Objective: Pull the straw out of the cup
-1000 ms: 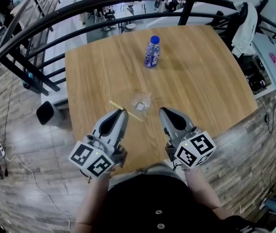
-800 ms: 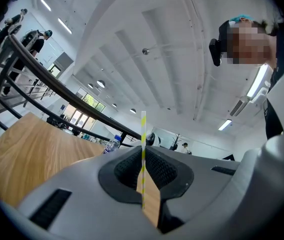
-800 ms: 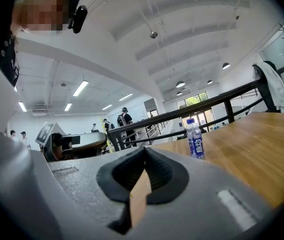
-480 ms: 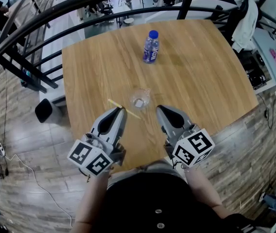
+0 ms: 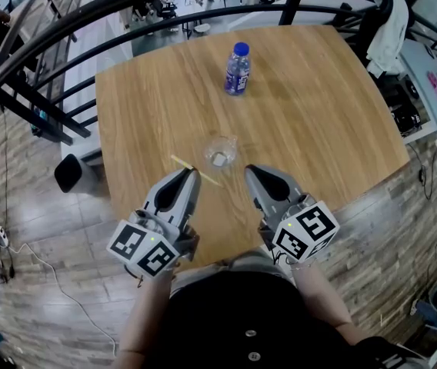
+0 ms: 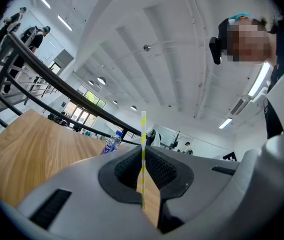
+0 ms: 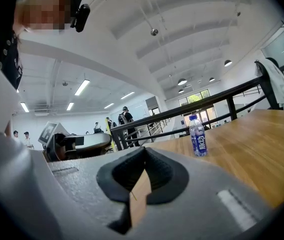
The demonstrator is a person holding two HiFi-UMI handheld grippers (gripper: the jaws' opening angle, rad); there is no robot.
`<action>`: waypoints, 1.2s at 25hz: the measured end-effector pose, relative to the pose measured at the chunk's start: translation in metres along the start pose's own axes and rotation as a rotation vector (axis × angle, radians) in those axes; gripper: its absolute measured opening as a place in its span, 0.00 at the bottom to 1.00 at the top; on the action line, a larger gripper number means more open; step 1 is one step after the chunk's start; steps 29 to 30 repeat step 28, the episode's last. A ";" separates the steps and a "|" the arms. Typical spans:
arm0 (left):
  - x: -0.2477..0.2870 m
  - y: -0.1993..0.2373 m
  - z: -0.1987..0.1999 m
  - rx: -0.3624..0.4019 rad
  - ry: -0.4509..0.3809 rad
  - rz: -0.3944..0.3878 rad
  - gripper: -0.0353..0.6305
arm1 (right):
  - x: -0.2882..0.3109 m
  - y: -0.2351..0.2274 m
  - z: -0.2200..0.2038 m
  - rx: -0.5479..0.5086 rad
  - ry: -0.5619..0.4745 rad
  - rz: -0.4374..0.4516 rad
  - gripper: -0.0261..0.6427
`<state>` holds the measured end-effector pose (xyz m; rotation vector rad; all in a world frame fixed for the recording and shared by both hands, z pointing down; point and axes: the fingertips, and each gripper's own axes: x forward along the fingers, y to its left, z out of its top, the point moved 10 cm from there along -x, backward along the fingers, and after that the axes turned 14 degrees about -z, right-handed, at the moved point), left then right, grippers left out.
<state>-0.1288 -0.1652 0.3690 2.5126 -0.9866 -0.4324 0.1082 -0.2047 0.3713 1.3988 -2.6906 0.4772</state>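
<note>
A blue-capped bottle (image 5: 237,69) stands upright near the wooden table's (image 5: 318,114) far edge, just inside the black railing (image 5: 72,33).

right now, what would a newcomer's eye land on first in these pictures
First, the yellow-striped straw, clamped crosswise in the left gripper near the table's front edge and already out of the clear cup at mid-table. Next, the blue-capped bottle, standing alone on the far side of the wooden table. The right gripper sits beside the left one, fingers together on nothing.

Wooden table (image 5: 318,129): clear cup (image 5: 220,152), bottle (image 5: 237,69) upright, well apart.
</note>
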 end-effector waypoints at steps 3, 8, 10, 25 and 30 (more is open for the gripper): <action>-0.001 0.000 0.000 -0.005 0.000 0.008 0.11 | -0.001 0.002 0.001 -0.019 -0.001 0.012 0.03; -0.002 -0.001 -0.002 -0.007 0.008 0.010 0.11 | -0.002 0.004 -0.003 -0.025 0.013 0.020 0.03; -0.002 -0.001 -0.003 -0.010 0.011 0.013 0.11 | -0.002 0.006 -0.005 -0.025 0.020 0.025 0.03; -0.003 -0.002 -0.003 -0.014 0.023 0.014 0.11 | -0.003 0.012 -0.006 -0.036 0.026 0.038 0.03; -0.004 -0.001 -0.002 -0.016 0.022 0.017 0.11 | -0.002 0.013 -0.005 -0.039 0.027 0.042 0.03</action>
